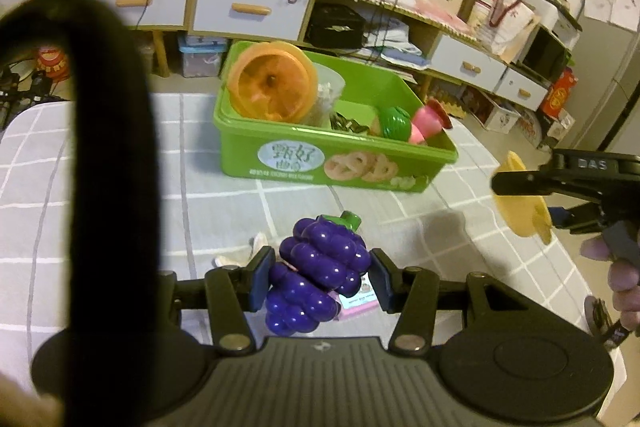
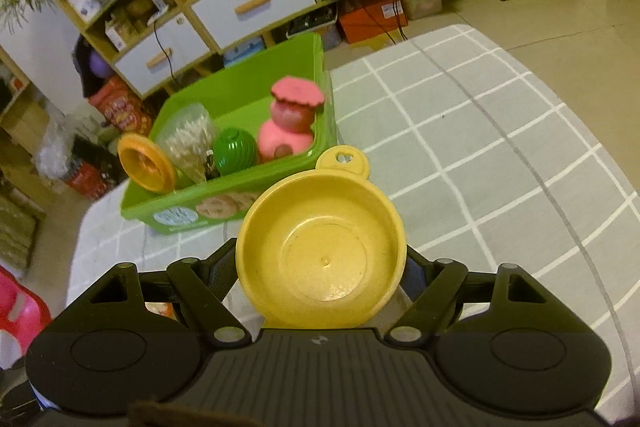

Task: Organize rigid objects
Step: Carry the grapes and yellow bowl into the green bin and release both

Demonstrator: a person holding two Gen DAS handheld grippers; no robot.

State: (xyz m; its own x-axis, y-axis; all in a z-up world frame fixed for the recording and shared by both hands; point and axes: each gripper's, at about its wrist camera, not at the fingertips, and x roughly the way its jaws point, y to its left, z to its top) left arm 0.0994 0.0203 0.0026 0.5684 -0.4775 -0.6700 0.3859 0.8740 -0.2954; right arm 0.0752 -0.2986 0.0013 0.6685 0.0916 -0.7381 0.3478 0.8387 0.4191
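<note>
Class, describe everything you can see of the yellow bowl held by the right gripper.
The round yellow plastic bowl has a smooth, matte surface, a flat circular base and a small tab handle on its rim with a heart-shaped hole. It is empty. The right gripper clamps it, jaws pressing opposite sides of its wall. It hangs above the grey checked cloth, its opening tipped toward the right wrist camera, its handle pointing toward the green plastic box. Nothing else touches it.

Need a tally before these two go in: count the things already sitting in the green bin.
5: orange lid at the left end, clear bag of white sticks beside it, green ball, pink toy at the right end, dark metal clips between; more may lie underneath in the green bin.
</note>
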